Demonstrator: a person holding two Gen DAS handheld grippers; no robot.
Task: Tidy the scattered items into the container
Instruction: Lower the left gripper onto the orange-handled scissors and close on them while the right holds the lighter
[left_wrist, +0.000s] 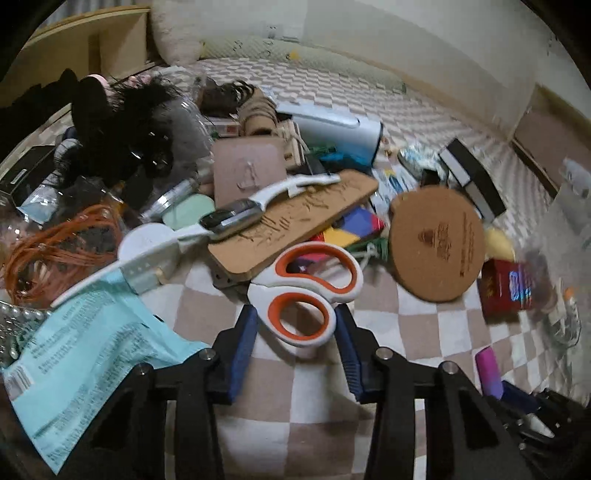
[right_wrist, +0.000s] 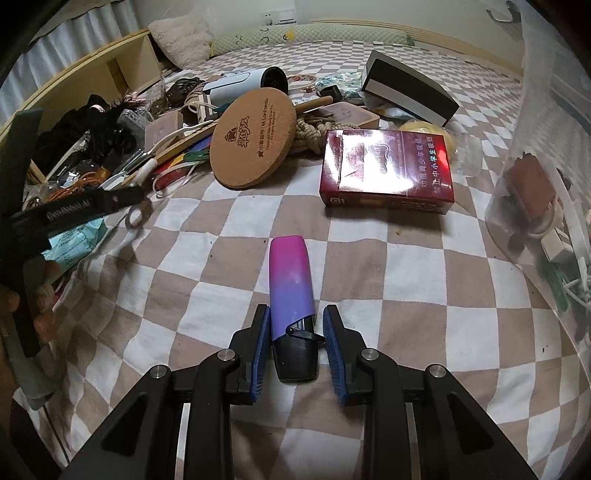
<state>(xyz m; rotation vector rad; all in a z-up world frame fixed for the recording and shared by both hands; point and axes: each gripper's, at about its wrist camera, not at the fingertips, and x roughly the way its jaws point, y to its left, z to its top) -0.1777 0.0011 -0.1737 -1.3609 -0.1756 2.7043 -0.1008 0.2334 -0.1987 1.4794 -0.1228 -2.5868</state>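
1 scissors (left_wrist: 306, 291), 2 open grippers (left_wrist: 295, 325)

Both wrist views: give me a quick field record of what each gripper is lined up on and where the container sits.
left gripper: open, fingers either side of the scissors handle loops
right gripper: open, straddling the dark end of the pink-purple device, not clamped
surface: checkered bedspread
container: clear bin wall at right edge of right wrist view, items already inside
nearby loose items: round cork coaster, red box
pile: clutter behind the scissors, including a white-strapped watch
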